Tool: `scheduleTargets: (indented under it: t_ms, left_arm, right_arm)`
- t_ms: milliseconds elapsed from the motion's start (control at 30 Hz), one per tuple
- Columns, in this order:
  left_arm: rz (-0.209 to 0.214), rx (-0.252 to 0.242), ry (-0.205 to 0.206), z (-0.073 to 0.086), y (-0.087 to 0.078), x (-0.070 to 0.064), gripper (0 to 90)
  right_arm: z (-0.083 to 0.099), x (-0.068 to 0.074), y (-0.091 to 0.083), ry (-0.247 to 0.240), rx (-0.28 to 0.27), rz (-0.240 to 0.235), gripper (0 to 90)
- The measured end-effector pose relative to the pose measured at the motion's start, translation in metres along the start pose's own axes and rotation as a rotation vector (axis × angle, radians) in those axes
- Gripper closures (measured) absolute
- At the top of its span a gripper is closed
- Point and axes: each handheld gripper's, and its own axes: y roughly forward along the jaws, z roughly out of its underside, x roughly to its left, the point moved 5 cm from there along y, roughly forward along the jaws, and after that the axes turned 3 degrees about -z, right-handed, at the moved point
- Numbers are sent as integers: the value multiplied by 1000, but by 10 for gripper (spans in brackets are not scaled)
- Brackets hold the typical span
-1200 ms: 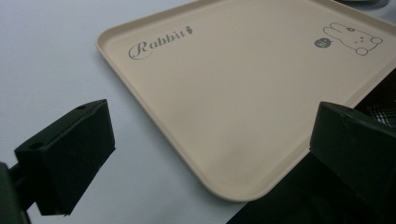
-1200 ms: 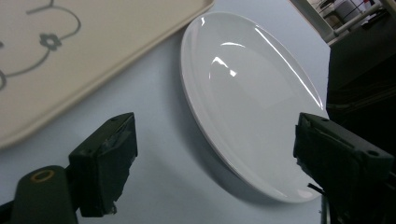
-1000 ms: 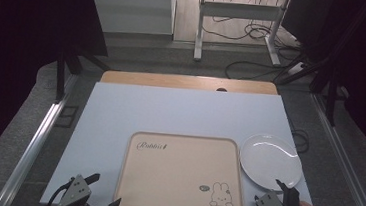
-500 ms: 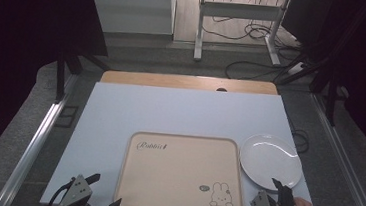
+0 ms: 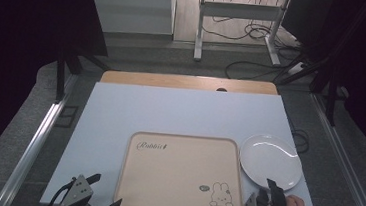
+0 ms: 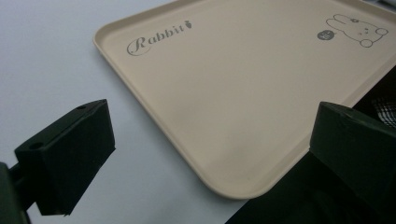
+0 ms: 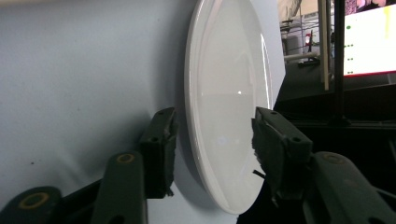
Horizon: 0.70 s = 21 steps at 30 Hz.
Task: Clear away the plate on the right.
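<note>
Straddling the near rim of the white plate (image 7: 229, 107), your right gripper (image 5: 268, 205) stands open — one jaw on the table side, one over the dish, though whether either pad touches is hard to say. The plate lies at 12 o'clock from that gripper, just right of the beige tray (image 5: 180, 175), glossy and bare. Your left gripper (image 6: 210, 154) waits wide open at the tray's near-left corner — farther away.

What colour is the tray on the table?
The tray is beige, clearest in the left gripper view.
</note>
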Motion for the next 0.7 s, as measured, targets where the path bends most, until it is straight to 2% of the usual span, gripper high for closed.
scheduleTargets:
  t_ms: [133,167,333,367,400,700]
  left_arm:
    - [-1,1,2,0,0,0,0]
    - [-1,1,1,0,0,0,0]
    - [-2,4,3,0,1,0,0]
    - [-2,5,3,0,1,0,0]
    - [-1,5,4,0,1,0,0]
    - [-3,7,5,0,1,0,0]
  right_arm:
    - [0,2,4,-38,16,10,570]
    - [0,3,5,-48,9,-35,582]
    - [-1,5,11,-85,28,-36,648]
    - [-1,5,12,-91,33,-27,658]
    - [-1,5,13,-100,51,9,663]
    - [1,6,21,-112,80,-6,751]
